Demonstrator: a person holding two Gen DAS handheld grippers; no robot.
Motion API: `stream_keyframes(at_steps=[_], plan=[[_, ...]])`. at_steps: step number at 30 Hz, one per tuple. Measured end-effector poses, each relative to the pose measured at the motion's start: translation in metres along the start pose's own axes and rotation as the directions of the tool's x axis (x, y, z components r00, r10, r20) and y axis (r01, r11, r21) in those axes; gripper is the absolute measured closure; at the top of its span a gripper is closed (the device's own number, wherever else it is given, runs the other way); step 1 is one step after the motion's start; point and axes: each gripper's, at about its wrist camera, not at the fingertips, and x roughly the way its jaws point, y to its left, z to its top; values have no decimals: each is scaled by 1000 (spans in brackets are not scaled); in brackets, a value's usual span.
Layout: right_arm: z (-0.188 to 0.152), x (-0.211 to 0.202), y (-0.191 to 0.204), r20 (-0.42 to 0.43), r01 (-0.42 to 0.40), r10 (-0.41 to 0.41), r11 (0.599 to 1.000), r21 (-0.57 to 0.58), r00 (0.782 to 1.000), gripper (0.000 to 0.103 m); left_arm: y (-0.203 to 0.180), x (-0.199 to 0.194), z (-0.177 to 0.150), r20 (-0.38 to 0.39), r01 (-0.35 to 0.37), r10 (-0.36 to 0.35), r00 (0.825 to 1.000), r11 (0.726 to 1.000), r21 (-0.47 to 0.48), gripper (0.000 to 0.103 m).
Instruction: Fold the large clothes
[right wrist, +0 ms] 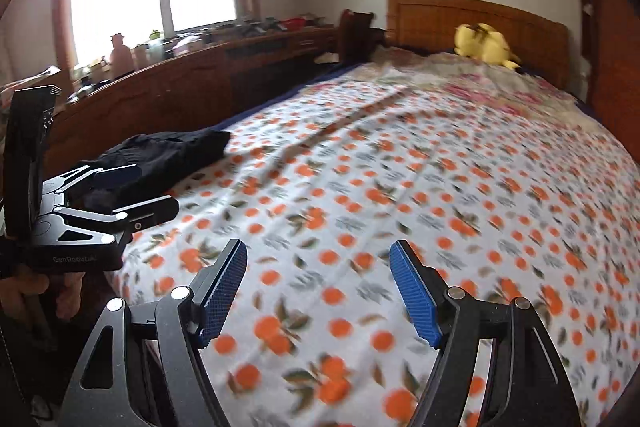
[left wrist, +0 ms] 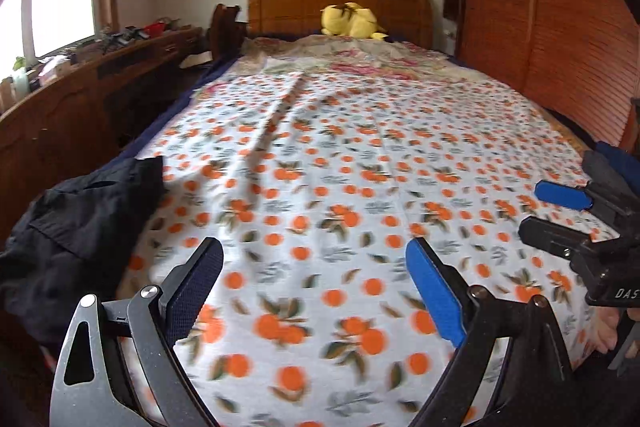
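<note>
A crumpled black garment (left wrist: pixel 80 227) lies at the left edge of the bed, on a white sheet printed with oranges (left wrist: pixel 340 155). My left gripper (left wrist: pixel 314 247) hovers open over the bare sheet, to the right of the garment, with nothing between its fingers. At the right edge of this view my right gripper (left wrist: pixel 532 209) is also open and empty. In the right wrist view the right gripper (right wrist: pixel 319 247) hangs over the sheet (right wrist: pixel 400 187). The left gripper (right wrist: pixel 156 187) shows at the left, close in front of the black garment (right wrist: pixel 168 155).
A yellow plush toy (left wrist: pixel 352 21) rests by the wooden headboard (left wrist: pixel 304 7). A long wooden desk (left wrist: pixel 80 95) cluttered with small items runs along the bed's left side under a window. A wooden wardrobe (left wrist: pixel 560 27) stands on the right. A hand (right wrist: pixel 36 291) holds the left gripper.
</note>
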Motion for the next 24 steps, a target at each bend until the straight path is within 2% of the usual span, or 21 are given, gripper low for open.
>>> stream_keyframes(at_steps=[3,6,10,12,15,24], plan=[[-12,-21,-12,2,20,-20,999,50,1000,27,-26,2,-1,-6,54,-54,999,998,-14,10],[-13,-43,-15,10,63,-64,996,66,998,27,-52,0,-5,-40,71,-72,997,997,-19,10],[-19,-87,-21,36,129,-134,985,118,990,27,-76,-11,-5,-36,103,-103,994,995,-16,10],[-20,-103,-22,57,159,-168,977,142,984,27,-89,-26,0,-11,114,-114,993,993,-12,10],[-25,-128,-25,94,147,-169,968,203,981,27,-103,-43,9,24,120,-121,992,993,9,10],[-35,-191,-15,187,232,-278,945,231,942,27,-132,-105,27,144,93,-105,984,992,90,10]])
